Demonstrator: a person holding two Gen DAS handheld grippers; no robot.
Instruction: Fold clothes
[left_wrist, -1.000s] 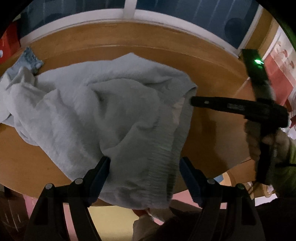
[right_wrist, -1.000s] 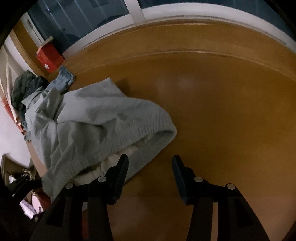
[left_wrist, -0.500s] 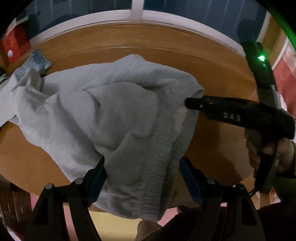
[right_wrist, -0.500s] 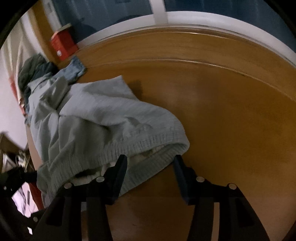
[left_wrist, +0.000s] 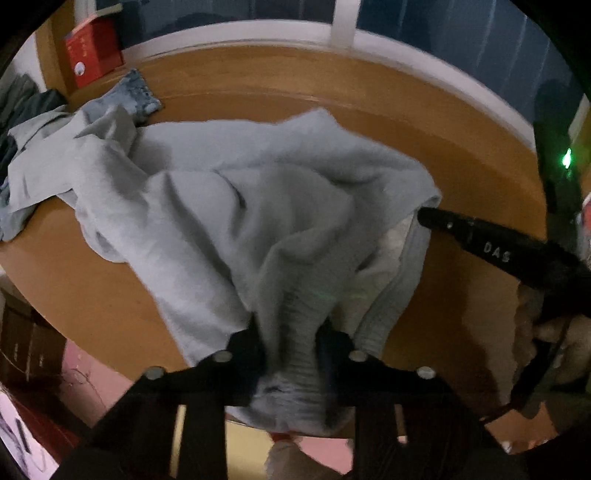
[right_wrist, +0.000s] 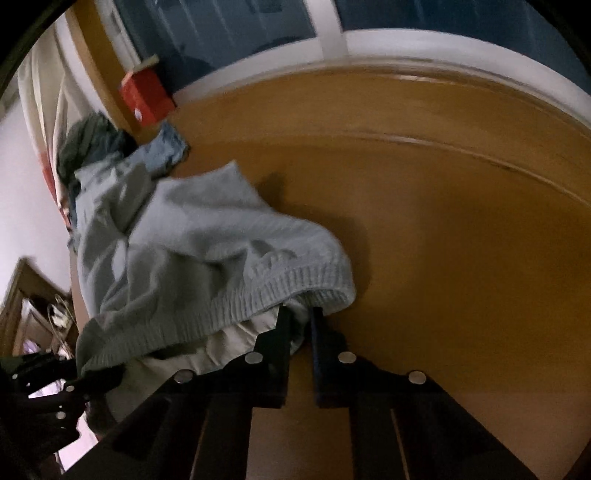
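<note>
On the tabletop, largest thing first:
Tabletop (right_wrist: 443, 229): brown wood with a curved far edge, a white window frame and dark panes behind it.
Grey sweater (left_wrist: 229, 206): crumpled across the near left part of the tabletop, its ribbed hem turned toward both cameras, a paler inner layer showing at the hem opening. In the right wrist view it lies left of centre (right_wrist: 192, 258).
Other clothes (left_wrist: 33, 110): a dark heap at the far left edge, with a light blue denim piece (left_wrist: 138, 94) just beyond the sweater.
Red box (left_wrist: 94, 51): stands at the far left against the window frame, apart from the sweater.
Left gripper (left_wrist: 291, 339): its jaws are closing, and the fingers pinch a bunched fold of the sweater's ribbed hem at the near edge of the tabletop; the cloth fills the gap between them.
Right gripper (right_wrist: 300, 325): its jaws are closing, fingers nearly together with a thin edge of the hem at the tips, at the right end of the hem. From the left wrist view it reaches in from the right, its tip (left_wrist: 430, 218) touching the hem.
Person's hand (left_wrist: 554, 343): at the right edge, wrapped around the right gripper's handle.
</note>
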